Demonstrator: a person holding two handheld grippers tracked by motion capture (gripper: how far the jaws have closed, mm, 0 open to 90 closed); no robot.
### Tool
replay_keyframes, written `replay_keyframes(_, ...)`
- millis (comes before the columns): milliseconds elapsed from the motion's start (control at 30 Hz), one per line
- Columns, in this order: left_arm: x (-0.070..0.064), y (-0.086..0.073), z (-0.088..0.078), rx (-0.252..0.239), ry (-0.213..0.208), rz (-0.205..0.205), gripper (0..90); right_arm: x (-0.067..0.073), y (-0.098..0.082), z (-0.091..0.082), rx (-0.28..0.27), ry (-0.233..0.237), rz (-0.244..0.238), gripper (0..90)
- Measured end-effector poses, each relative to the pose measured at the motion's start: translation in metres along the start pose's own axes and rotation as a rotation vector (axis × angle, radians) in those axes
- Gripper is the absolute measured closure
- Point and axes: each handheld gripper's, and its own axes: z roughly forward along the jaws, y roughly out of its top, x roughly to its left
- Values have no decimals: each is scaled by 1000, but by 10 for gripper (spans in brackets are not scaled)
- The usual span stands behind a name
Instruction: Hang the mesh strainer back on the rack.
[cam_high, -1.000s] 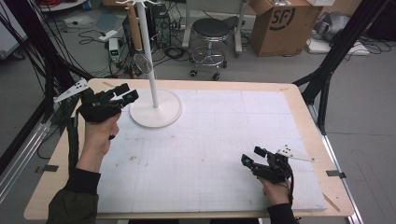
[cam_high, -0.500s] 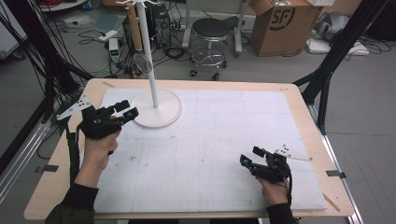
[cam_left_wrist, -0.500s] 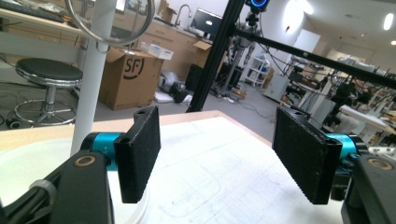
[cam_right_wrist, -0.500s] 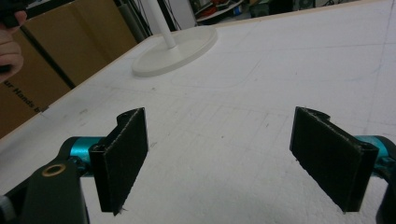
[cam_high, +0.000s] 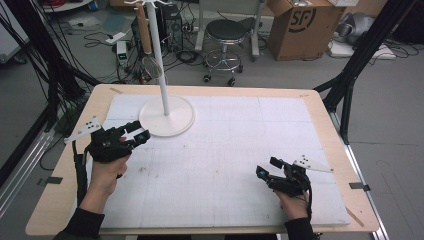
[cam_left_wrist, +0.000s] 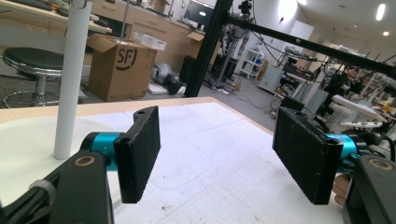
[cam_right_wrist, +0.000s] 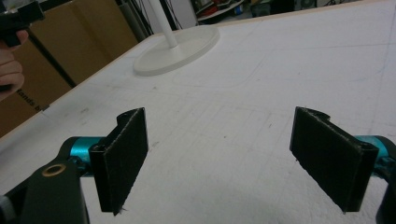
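Note:
A white stand with a round base (cam_high: 166, 116) and a tall pole (cam_high: 159, 55) rests at the back left of the white gridded mat (cam_high: 225, 145). My left gripper (cam_high: 138, 131) hovers low just left of the base, jaws wide apart and nothing between them. In the left gripper view, the left gripper (cam_left_wrist: 217, 135) frames bare mat, with the pole (cam_left_wrist: 72, 79) to its left. My right gripper (cam_high: 266, 167) sits near the front right of the mat, open and empty. In the right gripper view, the right gripper (cam_right_wrist: 222, 126) looks across the mat toward the base (cam_right_wrist: 180, 44).
The wooden table edge (cam_high: 200, 90) borders the mat. Behind the table are a black stool (cam_high: 227, 30), a cardboard box (cam_high: 300, 25) and floor cables. A black frame leg (cam_high: 350, 75) stands at the right rear corner. A hand (cam_right_wrist: 9, 70) shows at the upper left.
My left gripper has come down and back toward the front left, away from the stand's base. The right gripper has stayed where it was.

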Motion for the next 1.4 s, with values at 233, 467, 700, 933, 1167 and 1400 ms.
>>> replay_keyframes(233,-1,-10,-2,17,-2,7,326,1,0,0,2,-2,-1,182)
replay_keyframes(467,-2,-20,0,45,-12,12,325,3,0,1,7,4,-2,182)
replay_keyframes(700,1,-29,-1,60,-8,3,325,3,1,1,3,4,-7,182)
replay_keyframes(933,2,-39,-4,80,-2,9,325,5,2,2,2,9,-7,182)
replay_keyframes(1167,5,-45,-10,76,13,0,324,9,4,4,-4,19,-13,182)
replay_keyframes(1400,6,-54,-14,92,14,-14,320,9,4,5,-2,31,-11,175)
